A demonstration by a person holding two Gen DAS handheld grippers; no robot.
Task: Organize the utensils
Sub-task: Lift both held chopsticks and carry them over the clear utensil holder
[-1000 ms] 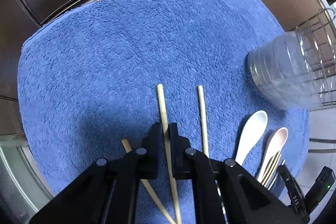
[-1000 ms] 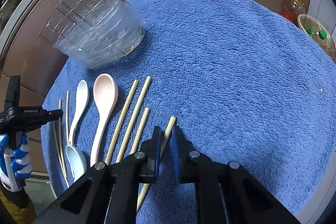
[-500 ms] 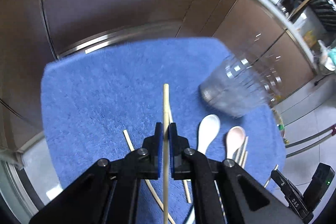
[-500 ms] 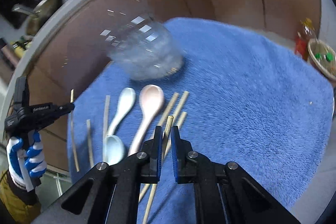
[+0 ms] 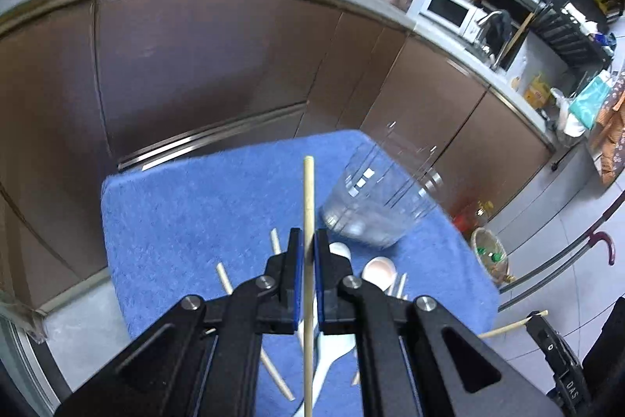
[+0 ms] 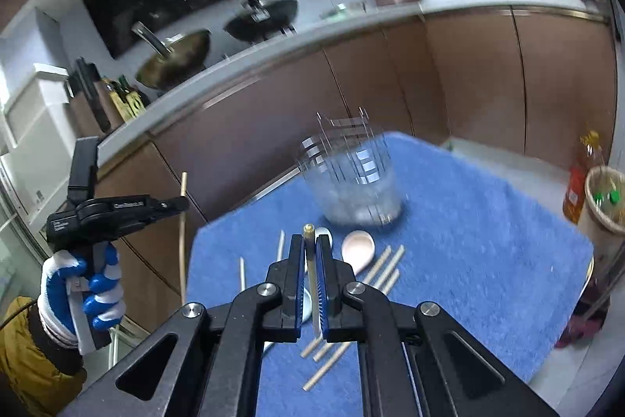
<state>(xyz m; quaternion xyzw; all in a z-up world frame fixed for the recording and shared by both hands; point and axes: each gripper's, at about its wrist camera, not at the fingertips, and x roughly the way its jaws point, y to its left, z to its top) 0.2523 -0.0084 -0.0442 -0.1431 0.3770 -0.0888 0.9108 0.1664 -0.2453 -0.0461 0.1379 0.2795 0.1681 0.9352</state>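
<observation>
- since each gripper pinches only one thin wooden stick, the nearest risk, as i judge it, is a twist or slip: the left gripper (image 5: 308, 255) is clamped on a long chopstick (image 5: 308, 198) that juts far past the fingertips, and the right gripper (image 6: 311, 260) is clamped on a shorter-showing chopstick (image 6: 309, 253), so a small wrist turn would swing the free ends wide.
- both sticks are up off the cloth, and a slackened squeeze would drop them back among the loose chopsticks (image 6: 381, 270) below, or off the edge to the floor.
- just beyond the fingers lie a white spoon (image 5: 339, 249) and a pink spoon (image 6: 358, 246), near the holder; a low pass could knock them.
- the clear ribbed container in a wire holder (image 6: 353, 182) stands further on; it looks light, so a stick arriving at a slant might hit the rim and tip it, or two sticks arriving together might cross at the mouth. its blur hides the exact opening.
- the surface is a blue terry towel (image 6: 488, 221), soft and nappy, so dropped sticks would probably not roll far.
- behind it run brown cabinet fronts (image 5: 203, 65) under a pale countertop (image 6: 273, 45), with woks (image 6: 175, 59) on the hob, a microwave (image 5: 447, 9), and a tiled floor with a wicker basket (image 6: 605, 198).
</observation>
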